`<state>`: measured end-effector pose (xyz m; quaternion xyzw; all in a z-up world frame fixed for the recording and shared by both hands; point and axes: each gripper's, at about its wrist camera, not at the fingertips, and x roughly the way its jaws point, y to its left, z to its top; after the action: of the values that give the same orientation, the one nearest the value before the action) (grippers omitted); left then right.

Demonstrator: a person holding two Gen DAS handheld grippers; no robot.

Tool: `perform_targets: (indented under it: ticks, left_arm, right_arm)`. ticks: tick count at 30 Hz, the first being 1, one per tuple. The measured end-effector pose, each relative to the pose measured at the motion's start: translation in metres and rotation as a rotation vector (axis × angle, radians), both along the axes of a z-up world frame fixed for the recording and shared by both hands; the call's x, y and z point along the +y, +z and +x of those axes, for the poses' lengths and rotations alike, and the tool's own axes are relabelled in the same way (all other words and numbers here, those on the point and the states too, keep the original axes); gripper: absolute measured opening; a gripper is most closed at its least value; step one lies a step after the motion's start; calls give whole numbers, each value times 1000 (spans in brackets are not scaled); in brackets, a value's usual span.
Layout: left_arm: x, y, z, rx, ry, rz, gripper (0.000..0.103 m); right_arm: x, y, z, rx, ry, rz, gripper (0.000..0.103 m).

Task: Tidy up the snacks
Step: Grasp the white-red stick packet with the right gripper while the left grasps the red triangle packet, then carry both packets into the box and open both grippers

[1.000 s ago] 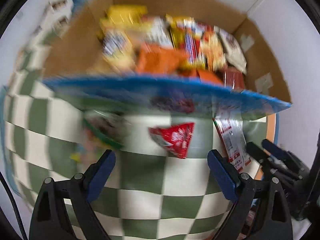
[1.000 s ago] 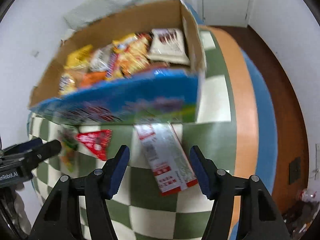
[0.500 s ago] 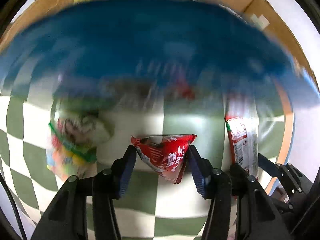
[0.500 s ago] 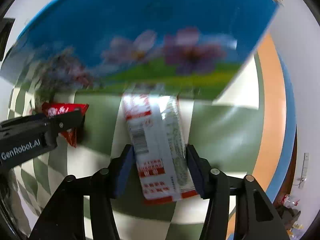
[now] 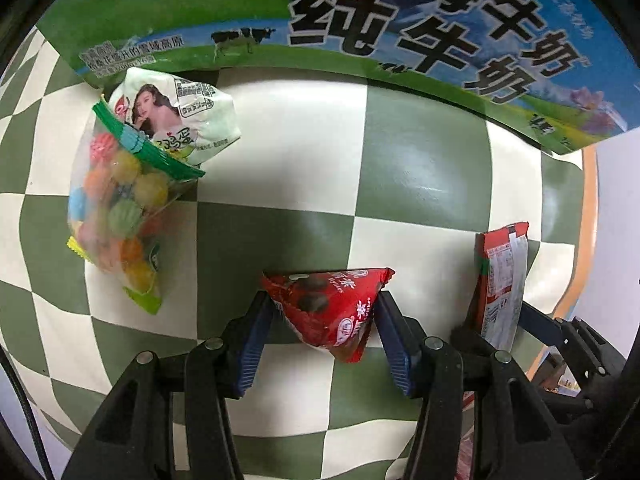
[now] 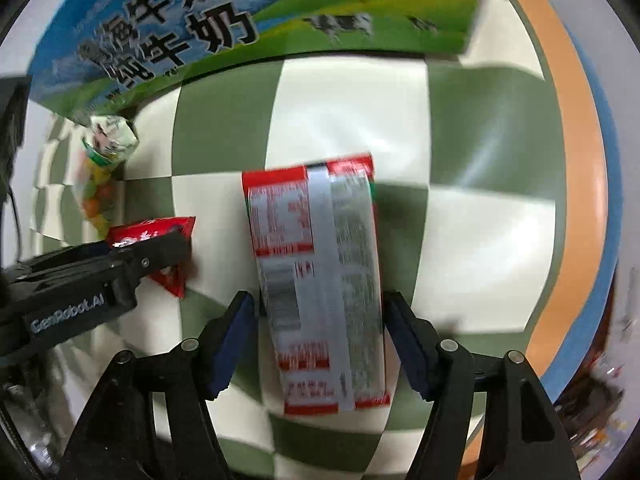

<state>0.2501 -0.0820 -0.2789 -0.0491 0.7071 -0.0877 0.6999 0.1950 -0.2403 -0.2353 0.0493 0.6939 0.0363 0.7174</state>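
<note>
- The left gripper (image 5: 324,320) is pointed down at the checked tablecloth (image 5: 424,168), and the red triangular packet (image 5: 332,308) is pinched between its blue pads, one pad pressed on each slanted side.
- In the right wrist view the same packet (image 6: 150,236) is seen under the black fingers of the left gripper (image 6: 160,256), lying on the cloth.
- The right gripper (image 6: 320,336) is set astride the long red-and-white packet (image 6: 316,276), which lies flat on the cloth and runs lengthwise between the fingers.
- Its jaws are opening; the packet is between them, with the pads close beside its two long edges, and no firm squeeze can be made out through the blur.
- From the left wrist view that long packet (image 5: 500,280) is seen at the right, near the orange border of the cloth.
- A clear bag of coloured sweets (image 5: 116,208) is seen at the left, well apart from both grippers, with a white-and-green packet (image 5: 180,116) touching its top end.
- The printed blue-and-green side of the cardboard box (image 5: 360,12) is seen across the top, with the white-and-green packet just beside its lower edge.
</note>
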Motion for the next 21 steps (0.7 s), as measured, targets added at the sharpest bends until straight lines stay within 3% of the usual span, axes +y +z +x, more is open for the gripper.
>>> perform_targets:
  ticks: [3,6,11,17,21]
  left_arm:
    - [0,3,-3,-17,6,0,50]
    - [3,20,-7,-51,-10,3,49]
    - [2,66,-16,-133,-32,-34,49]
    - [3,152,-2,-260,-37,-130,49]
    - [17,191,48,-333,-49,-139,49]
  right_arm:
    - [6,-6,5,-31,15,-49,66]
    - [7,4,1,-73,22,-53,53]
    - [-4,33,-7,-124,0,10,50]
    - [-9,97,-6,-221,-31,131,50]
    - [-7,145,23,-306,-50,200,50]
